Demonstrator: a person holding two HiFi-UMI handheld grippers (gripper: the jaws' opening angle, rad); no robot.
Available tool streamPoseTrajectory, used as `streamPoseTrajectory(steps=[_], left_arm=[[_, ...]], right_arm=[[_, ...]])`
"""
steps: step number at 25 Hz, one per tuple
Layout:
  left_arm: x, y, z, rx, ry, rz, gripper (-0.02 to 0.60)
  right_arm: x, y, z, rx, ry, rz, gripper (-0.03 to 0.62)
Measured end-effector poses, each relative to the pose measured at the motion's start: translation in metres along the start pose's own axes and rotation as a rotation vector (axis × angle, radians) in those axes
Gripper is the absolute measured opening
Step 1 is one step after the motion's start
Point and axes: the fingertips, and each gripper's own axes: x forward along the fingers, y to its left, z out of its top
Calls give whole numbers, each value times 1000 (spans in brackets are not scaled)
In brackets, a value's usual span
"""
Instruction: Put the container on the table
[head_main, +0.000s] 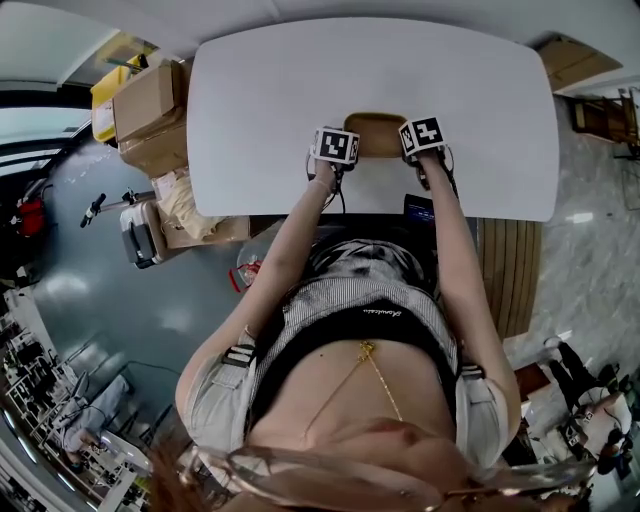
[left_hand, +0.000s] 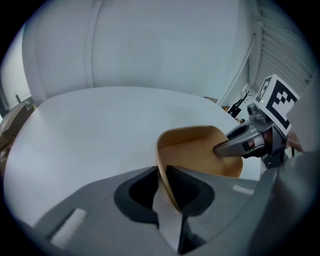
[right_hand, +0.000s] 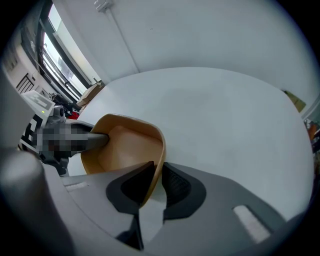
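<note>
A tan, empty container (head_main: 375, 134) rests on the white table (head_main: 300, 90) near its front edge, between my two grippers. My left gripper (head_main: 334, 158) is shut on the container's left rim (left_hand: 161, 167), one jaw inside the wall and one outside. My right gripper (head_main: 424, 150) is shut on the opposite rim (right_hand: 159, 160) in the same way. In the left gripper view the container (left_hand: 200, 152) shows its bare inside, with the right gripper (left_hand: 235, 145) clamped at its far side. In the right gripper view the container (right_hand: 127, 147) shows the left gripper (right_hand: 95, 140) at its far side.
Cardboard boxes (head_main: 150, 110) and a yellow item stand on the floor left of the table. A small cart (head_main: 140, 232) sits lower left. Wooden slats (head_main: 510, 270) lie at the table's right front. The white tabletop (left_hand: 90, 130) spreads wide beyond the container.
</note>
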Motion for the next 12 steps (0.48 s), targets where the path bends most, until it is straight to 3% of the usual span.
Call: streamPoseTrajectory(steps=[6,12], left_arm=[[-1,-2,0,0,-7,-2,55],[-2,1,0,-62,-37,-3,55]], right_arm=[[-2,-1,-2,10,-6,-3,74],[-2,0,0,45,-72,12,74]])
